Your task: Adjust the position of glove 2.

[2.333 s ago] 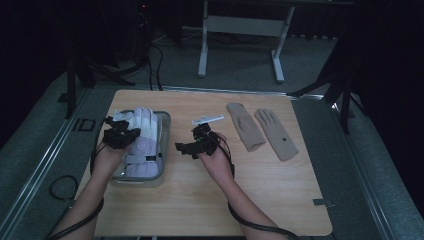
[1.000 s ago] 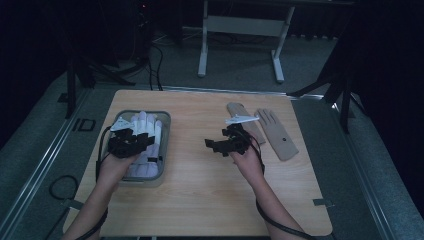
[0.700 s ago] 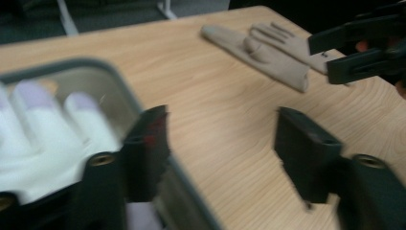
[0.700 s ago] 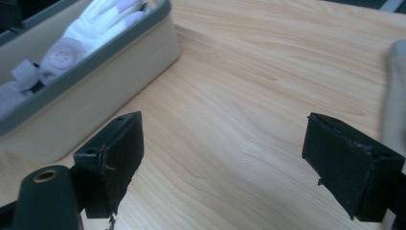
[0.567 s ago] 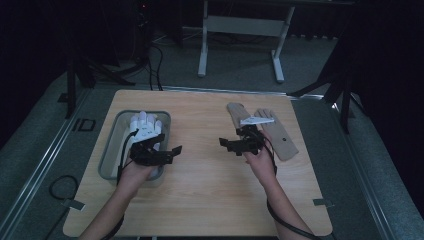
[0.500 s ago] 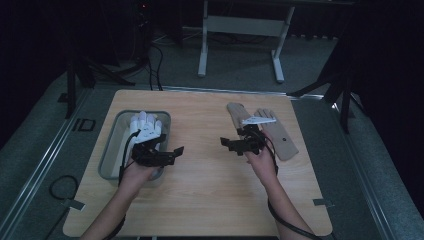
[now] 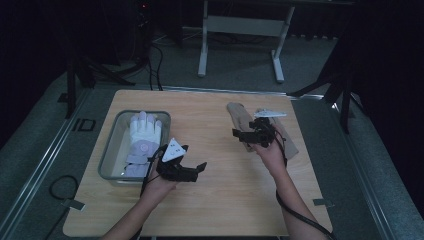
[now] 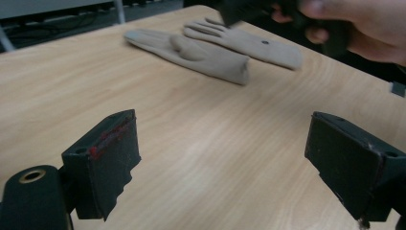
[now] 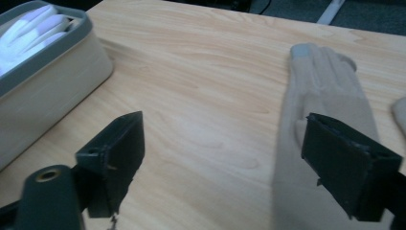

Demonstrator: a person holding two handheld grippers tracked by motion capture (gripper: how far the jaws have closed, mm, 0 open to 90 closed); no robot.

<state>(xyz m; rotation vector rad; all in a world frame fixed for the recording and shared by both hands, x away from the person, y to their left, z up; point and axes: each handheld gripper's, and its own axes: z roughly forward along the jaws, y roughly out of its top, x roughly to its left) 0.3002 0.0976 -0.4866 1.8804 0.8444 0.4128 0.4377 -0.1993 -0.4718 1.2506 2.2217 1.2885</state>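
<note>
A white and lavender glove (image 7: 144, 136) lies in the grey bin (image 7: 112, 145) at the table's left. Two beige gloves lie side by side at the right, one (image 7: 239, 118) nearer the middle and one (image 7: 287, 142) beyond it. My left gripper (image 7: 199, 171) hovers over bare wood right of the bin; its jaws have just been opening and stand open (image 8: 225, 139) with nothing between them. My right gripper (image 7: 236, 134) is open (image 9: 230, 134) low over the nearer beige glove (image 9: 325, 96), which passes under one jaw.
The wooden table (image 7: 215, 200) has bare room in the middle and front. In the left gripper view the beige gloves (image 8: 201, 50) lie ahead, with the other hand (image 8: 354, 24) above them. The bin (image 9: 48, 86) stands at the left of the right gripper view.
My left gripper has come out of the bin and moved right over the table, leaving the white glove inside. My right gripper has moved right to the beige gloves.
</note>
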